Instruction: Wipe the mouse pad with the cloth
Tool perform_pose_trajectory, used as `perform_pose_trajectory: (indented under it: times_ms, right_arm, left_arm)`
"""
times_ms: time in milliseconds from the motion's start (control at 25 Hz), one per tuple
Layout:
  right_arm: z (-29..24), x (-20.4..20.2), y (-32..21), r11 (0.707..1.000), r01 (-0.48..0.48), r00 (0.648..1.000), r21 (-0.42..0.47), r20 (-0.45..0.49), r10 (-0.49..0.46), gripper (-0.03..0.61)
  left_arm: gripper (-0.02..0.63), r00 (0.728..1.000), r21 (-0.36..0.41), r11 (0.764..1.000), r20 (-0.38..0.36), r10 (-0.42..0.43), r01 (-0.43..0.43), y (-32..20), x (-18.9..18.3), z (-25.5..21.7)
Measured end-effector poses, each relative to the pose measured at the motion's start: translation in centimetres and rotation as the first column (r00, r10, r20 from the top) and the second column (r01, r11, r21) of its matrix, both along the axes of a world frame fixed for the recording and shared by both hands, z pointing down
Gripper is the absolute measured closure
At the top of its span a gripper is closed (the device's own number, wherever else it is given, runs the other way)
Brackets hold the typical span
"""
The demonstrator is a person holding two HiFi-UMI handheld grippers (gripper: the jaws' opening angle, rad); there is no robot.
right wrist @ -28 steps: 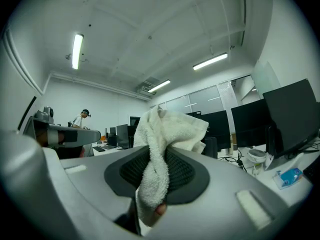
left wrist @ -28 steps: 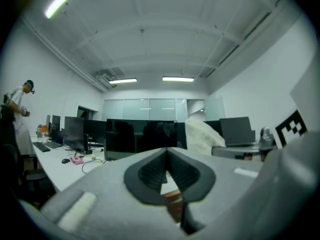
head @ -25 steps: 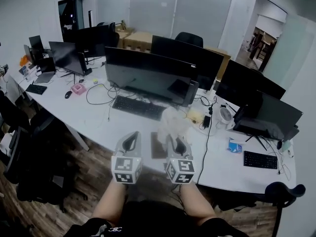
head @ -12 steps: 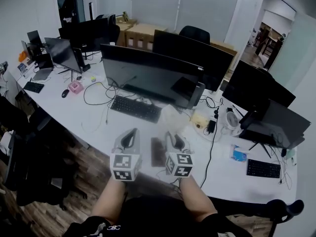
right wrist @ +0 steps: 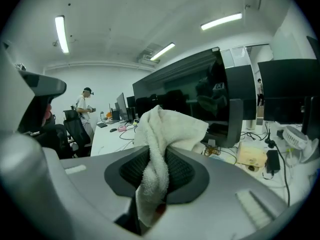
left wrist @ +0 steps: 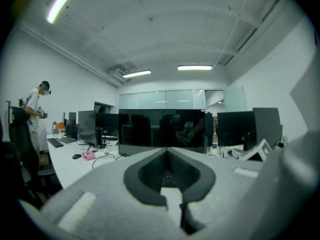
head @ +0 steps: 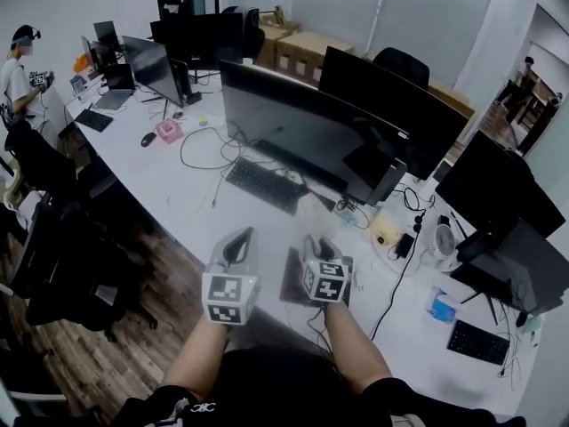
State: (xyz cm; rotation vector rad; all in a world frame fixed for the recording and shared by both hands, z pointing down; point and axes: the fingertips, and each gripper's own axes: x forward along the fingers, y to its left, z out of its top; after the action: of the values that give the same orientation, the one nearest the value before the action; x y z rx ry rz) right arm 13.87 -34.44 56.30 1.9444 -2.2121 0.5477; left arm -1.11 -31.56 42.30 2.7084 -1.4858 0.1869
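A dark mouse pad (head: 291,280) lies near the front edge of the white desk (head: 196,203). My right gripper (head: 315,245) hovers over the pad's right part, shut on a white terry cloth (right wrist: 167,126). The cloth bunches up above the jaws and hangs down between them. In the head view the cloth (head: 311,213) is a pale blur just past the jaws. My left gripper (head: 235,254) is left of the pad at the desk edge. In the left gripper view its jaws (left wrist: 167,154) meet with nothing between them.
A black keyboard (head: 264,185) and a wide monitor (head: 311,132) stand behind the pad, with cables round them. A white fan (head: 442,238), a blue box (head: 439,309) and a second keyboard (head: 480,342) lie to the right. Office chairs (head: 53,238) stand left; a person (head: 16,78) stands far left.
The head view has swung, so the desk now runs more diagonally and a person shows far left. Both grippers stay by the desk's front edge, the right still holding the cloth.
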Motion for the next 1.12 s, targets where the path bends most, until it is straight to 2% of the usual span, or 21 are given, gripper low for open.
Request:
perform_pose_trajectory:
  times_ms: [240, 480, 680, 840, 1000, 1120]
  right_arm:
    - [4.9, -1.0, -0.9, 0.992, 0.048, 0.999, -0.114, -0.002, -0.048, 0.494]
    - [9.3, -1.8, -0.7, 0.973, 0.065, 0.998, -0.222, -0.002, -0.067, 0.494]
    - [12.9, -2.3, -0.3, 0.946, 0.073, 0.997, -0.314, 0.006, -0.075, 0.494]
    - [15.6, -2.1, 0.5, 0.914, 0.057, 0.997, -0.402, -0.026, -0.074, 0.494]
    - [17.3, -1.8, 1.2, 0.889, 0.040, 0.997, -0.456, -0.034, -0.062, 0.494]
    - [17.4, -1.4, 1.3, 0.883, 0.027, 0.997, -0.468, -0.052, -0.058, 0.494]
  left_arm:
    - [0.615, 0.998, -0.011, 0.998, 0.009, -0.065, 0.065, 0.1, -1.6, 0.2]
    - [0.615, 0.995, -0.019, 0.995, 0.024, -0.095, 0.096, 0.6, -2.7, 0.7]
    - [0.615, 0.994, -0.028, 0.994, 0.034, -0.106, 0.107, 1.2, -3.5, 1.2]
    - [0.615, 0.993, -0.035, 0.993, 0.041, -0.110, 0.111, 1.7, -4.0, 1.4]
    - [0.615, 0.993, -0.043, 0.993, 0.046, -0.112, 0.114, 2.4, -4.5, 1.8]
    - [0.615, 0.992, -0.048, 0.992, 0.048, -0.114, 0.116, 2.9, -4.8, 1.9]
